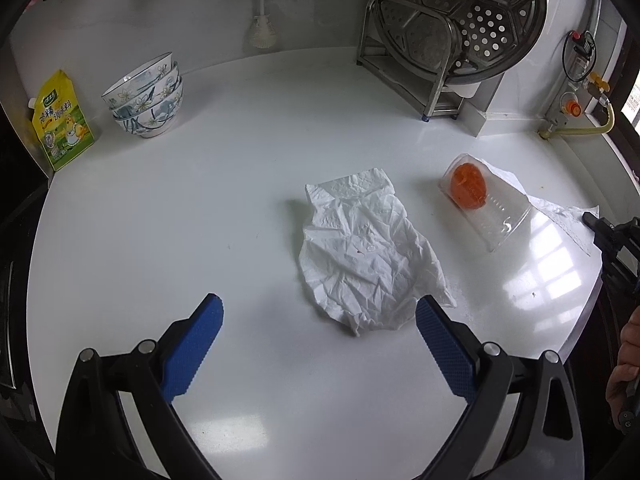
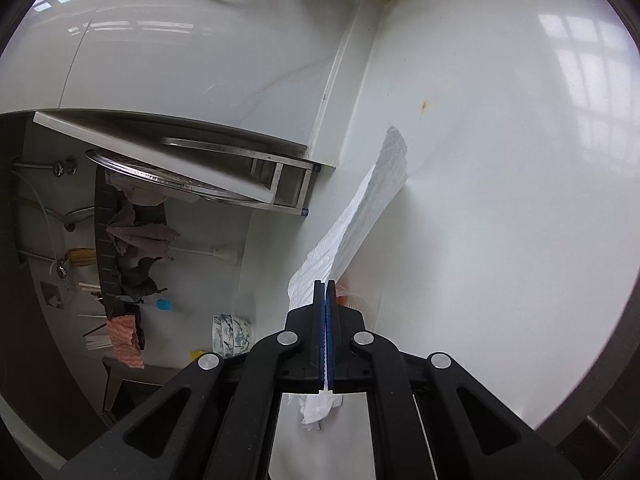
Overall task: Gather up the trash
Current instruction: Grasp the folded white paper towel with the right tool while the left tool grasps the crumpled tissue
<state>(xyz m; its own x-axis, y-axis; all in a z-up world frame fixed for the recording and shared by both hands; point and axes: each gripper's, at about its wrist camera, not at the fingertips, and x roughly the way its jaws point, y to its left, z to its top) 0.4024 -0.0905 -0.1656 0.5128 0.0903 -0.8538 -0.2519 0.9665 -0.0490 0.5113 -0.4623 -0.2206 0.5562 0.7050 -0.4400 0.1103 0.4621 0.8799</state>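
A crumpled white paper towel [image 1: 368, 256] lies in the middle of the white counter [image 1: 200, 208]. My left gripper [image 1: 320, 312] is open, its blue pads just short of the towel's near edge. To the right lies a tipped clear plastic cup [image 1: 486, 204] with orange residue inside. Under it lies a second white tissue [image 1: 560, 216]. My right gripper [image 2: 325, 286] is shut on this tissue [image 2: 360, 224], whose far end rests on the counter. The right gripper also shows at the right edge of the left wrist view [image 1: 592, 220].
A stack of floral bowls [image 1: 146, 98] and a yellow seasoning pouch [image 1: 62, 120] stand at the back left. A metal rack [image 1: 412, 56] with a perforated steamer tray [image 1: 496, 20] stands at the back right. A gas valve [image 1: 576, 108] and hose are on the right wall.
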